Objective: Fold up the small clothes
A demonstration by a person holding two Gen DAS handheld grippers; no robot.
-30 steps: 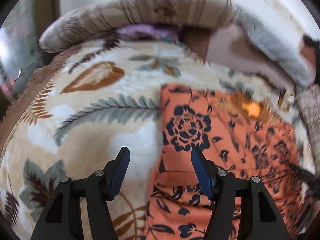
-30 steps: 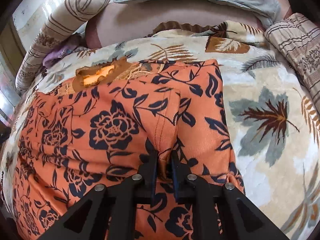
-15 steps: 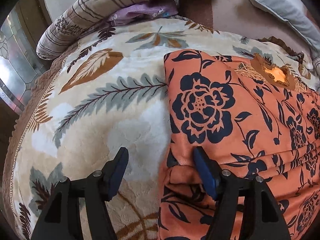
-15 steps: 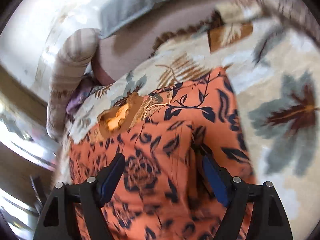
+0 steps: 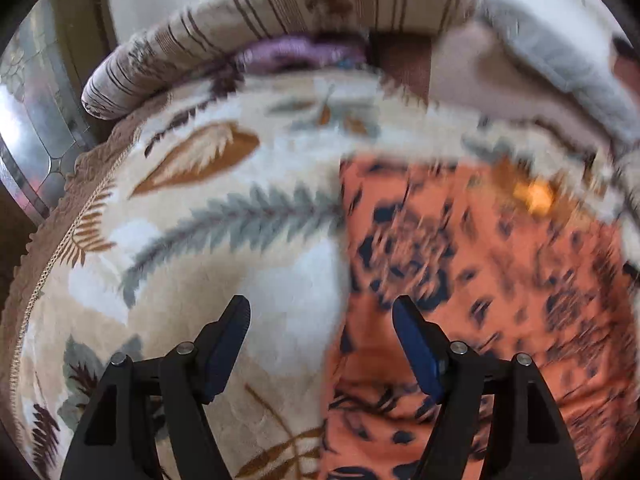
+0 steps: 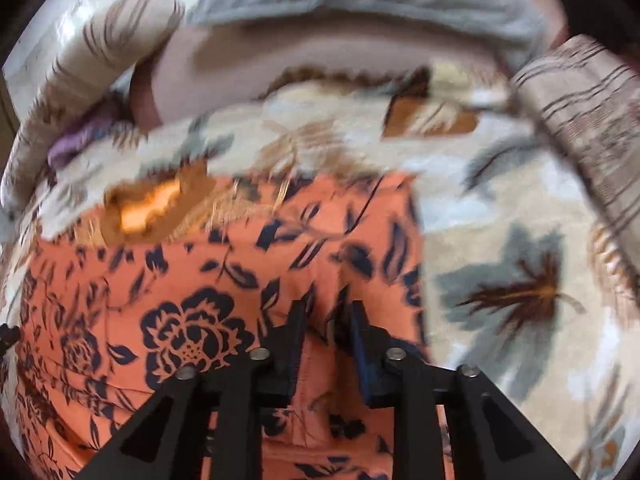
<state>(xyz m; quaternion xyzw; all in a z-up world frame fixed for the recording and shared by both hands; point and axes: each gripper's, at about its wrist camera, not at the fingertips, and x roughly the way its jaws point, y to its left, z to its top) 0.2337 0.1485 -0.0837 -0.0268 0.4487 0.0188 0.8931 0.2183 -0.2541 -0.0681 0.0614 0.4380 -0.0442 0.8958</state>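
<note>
- Right gripper (image 6: 326, 312) closing on a raised ridge of the orange floral garment (image 6: 200, 280), directly beneath it
- Left gripper (image 5: 320, 320), empty, opening astride the garment's left edge on the bed (image 5: 180, 240)

A: What colour is the garment (image 6: 224, 280) at lower left of the right wrist view?

B: Orange, printed with dark navy roses and leaves; a golden-brown patch with a bright yellow-orange centre sits at its top edge.

A: And the blanket (image 5: 192, 240) under it?

B: Cream, with grey-green fern fronds and brown leaves. At the upper centre, the bolster (image 5: 320, 4) is beige with brown stripes.
</note>
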